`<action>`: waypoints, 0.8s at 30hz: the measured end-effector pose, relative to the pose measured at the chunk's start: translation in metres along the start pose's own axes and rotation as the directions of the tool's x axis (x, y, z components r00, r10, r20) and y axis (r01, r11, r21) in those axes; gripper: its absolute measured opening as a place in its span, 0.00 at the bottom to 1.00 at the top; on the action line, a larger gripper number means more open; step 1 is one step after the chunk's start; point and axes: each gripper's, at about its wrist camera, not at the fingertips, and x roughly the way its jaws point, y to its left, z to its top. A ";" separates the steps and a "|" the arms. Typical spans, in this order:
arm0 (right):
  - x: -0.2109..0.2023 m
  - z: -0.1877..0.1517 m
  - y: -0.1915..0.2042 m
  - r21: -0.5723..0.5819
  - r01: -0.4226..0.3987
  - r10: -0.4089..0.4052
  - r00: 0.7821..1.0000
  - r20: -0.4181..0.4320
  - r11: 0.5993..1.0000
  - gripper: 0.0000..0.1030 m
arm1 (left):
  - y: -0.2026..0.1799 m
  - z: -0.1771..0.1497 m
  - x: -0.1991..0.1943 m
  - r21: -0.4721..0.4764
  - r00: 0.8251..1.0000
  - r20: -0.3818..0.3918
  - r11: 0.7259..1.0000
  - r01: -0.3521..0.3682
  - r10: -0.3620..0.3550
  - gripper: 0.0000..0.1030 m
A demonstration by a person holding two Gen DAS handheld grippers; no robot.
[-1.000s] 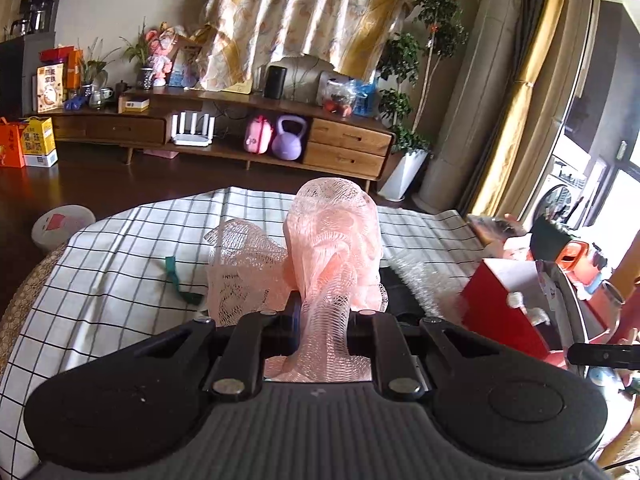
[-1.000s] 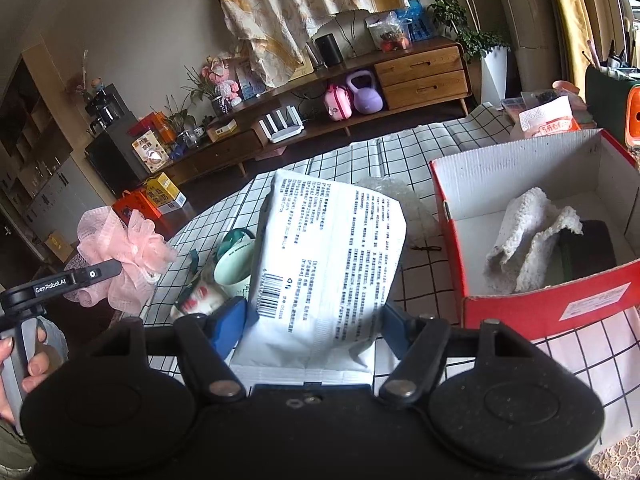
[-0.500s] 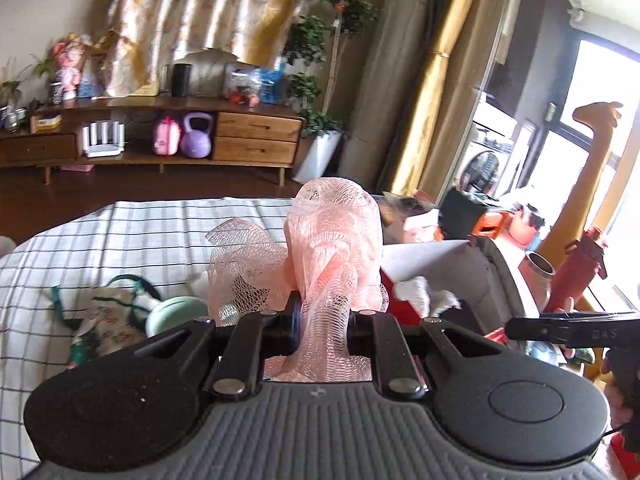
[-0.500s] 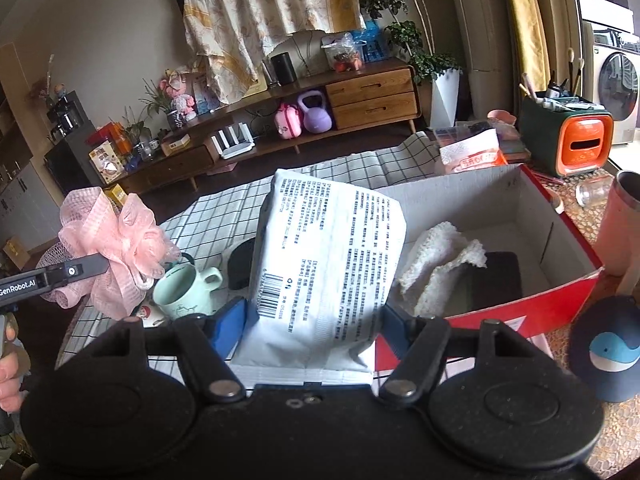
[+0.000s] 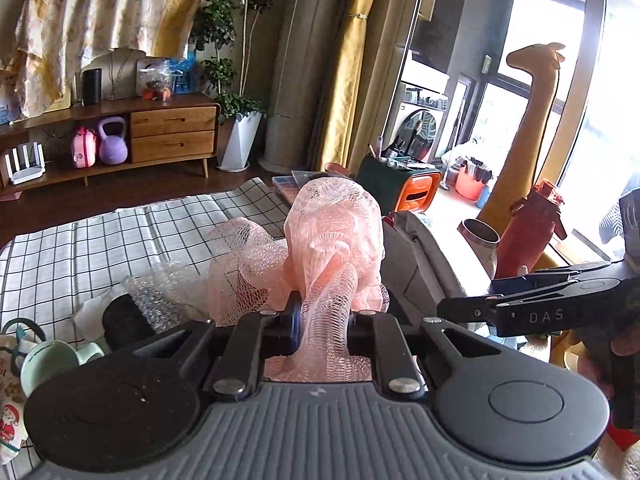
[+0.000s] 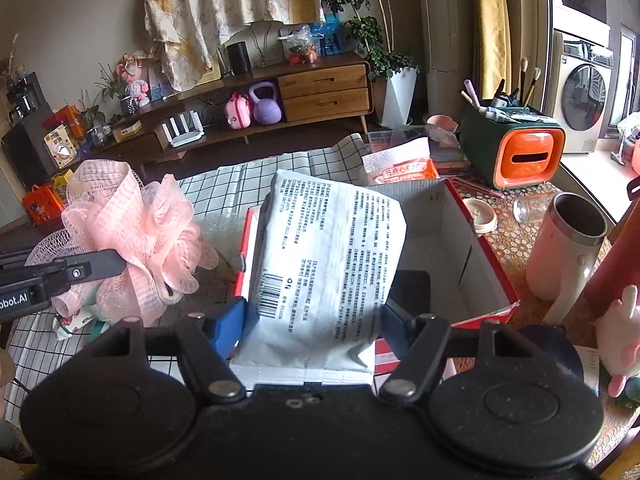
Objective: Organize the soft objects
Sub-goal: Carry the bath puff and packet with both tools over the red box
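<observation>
Both wrist views look forward low over the checked tablecloth, sharing the wooden sideboard beyond

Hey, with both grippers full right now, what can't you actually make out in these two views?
- Right wrist view: most of the red box floor, hidden behind the white packet held in the right gripper.
- Left wrist view: the box interior, blocked by the pink mesh puff in the left gripper.
- Packet print: too small to read.
- Left wrist view: the mint mug, partly cut off behind the gripper body.
</observation>
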 end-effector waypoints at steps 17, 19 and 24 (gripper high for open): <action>0.064 0.025 -0.079 0.044 0.130 -0.127 0.990 -0.065 0.991 0.68 | -0.057 0.016 0.114 0.066 0.991 -0.133 0.998 0.007 0.002 0.15; 0.075 0.028 -0.081 0.031 0.135 -0.132 0.988 -0.082 0.990 0.68 | -0.060 0.013 0.127 0.065 0.987 -0.159 0.998 0.007 0.004 0.15; 0.110 0.031 -0.083 0.013 0.124 -0.121 0.982 -0.144 0.992 0.68 | -0.061 0.005 0.161 0.079 0.975 -0.219 0.997 -0.024 0.041 0.15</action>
